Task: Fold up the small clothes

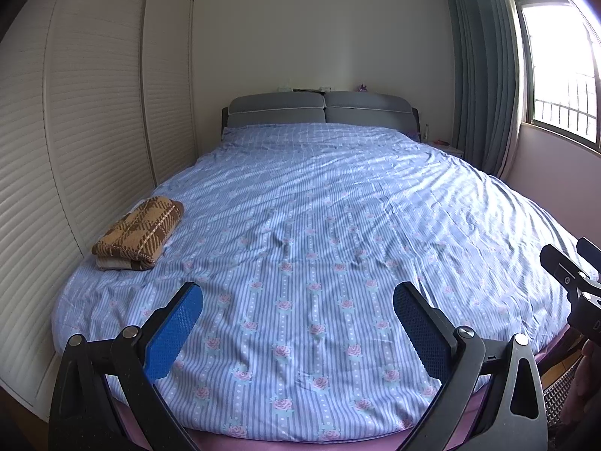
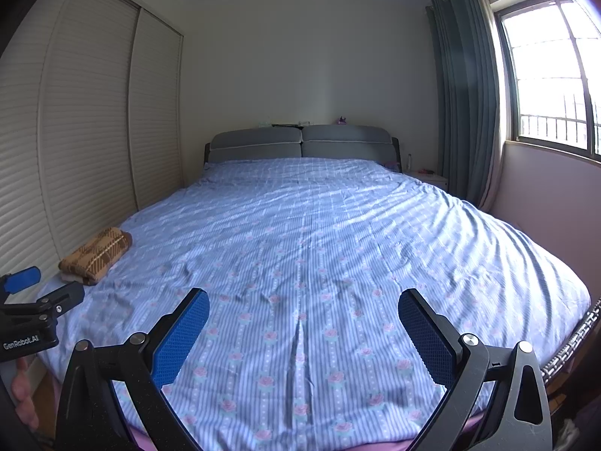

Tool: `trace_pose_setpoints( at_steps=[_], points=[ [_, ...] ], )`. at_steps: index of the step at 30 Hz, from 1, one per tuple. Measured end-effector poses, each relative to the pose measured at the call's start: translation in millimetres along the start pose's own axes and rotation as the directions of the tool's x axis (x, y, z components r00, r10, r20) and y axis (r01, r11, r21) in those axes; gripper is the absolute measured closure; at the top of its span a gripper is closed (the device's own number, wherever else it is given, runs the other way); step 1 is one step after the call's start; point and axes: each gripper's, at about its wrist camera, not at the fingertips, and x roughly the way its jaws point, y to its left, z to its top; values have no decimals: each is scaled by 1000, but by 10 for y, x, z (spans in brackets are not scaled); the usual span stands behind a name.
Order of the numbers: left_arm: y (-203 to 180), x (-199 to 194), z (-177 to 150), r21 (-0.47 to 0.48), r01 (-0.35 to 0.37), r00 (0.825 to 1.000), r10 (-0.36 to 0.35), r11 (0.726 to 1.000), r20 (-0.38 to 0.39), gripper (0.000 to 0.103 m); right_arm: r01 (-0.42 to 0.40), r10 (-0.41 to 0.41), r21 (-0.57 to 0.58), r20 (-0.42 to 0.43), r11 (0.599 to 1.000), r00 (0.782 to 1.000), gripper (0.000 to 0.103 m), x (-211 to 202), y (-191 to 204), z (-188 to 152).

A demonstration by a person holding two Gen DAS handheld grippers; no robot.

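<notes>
A folded brown plaid garment (image 1: pixel 139 231) lies on top of a folded beige one near the left edge of the bed (image 1: pixel 338 206); the pile also shows in the right wrist view (image 2: pixel 95 253). My left gripper (image 1: pixel 298 295) is open and empty above the foot of the bed, well right of the folded pile. My right gripper (image 2: pixel 304 300) is open and empty over the foot of the bed. The left gripper also shows at the left edge of the right wrist view (image 2: pixel 22 293).
The bed has a blue striped floral cover (image 2: pixel 319 244) and a grey headboard (image 1: pixel 319 109). White louvred wardrobe doors (image 1: pixel 75 131) stand along the left. A grey-green curtain (image 1: pixel 484 75) and a window (image 2: pixel 552 75) are at the right. A wicker basket edge (image 2: pixel 571 342) is at the lower right.
</notes>
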Motion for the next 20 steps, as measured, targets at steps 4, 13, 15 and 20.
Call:
trace_pose_setpoints(
  at_steps=[4, 13, 15, 20],
  points=[
    [1, 2, 0, 0, 0, 1000, 0, 1000, 0, 0, 0, 0, 0, 0, 1000, 1000, 1, 2, -1, 2],
    [1, 7, 3, -4, -7, 1000, 7, 1000, -23, 0, 0, 0, 1, -1, 1000, 1000, 1, 0, 4, 1],
    [16, 22, -5, -16, 3, 1000, -3, 1000, -28, 0, -1, 1, 0, -1, 1000, 1000, 1, 4, 2, 4],
    [27, 42, -20, -19, 16, 1000, -16, 1000, -26, 0, -1, 1, 1, -1, 1000, 1000, 1, 3, -5, 0]
  ],
)
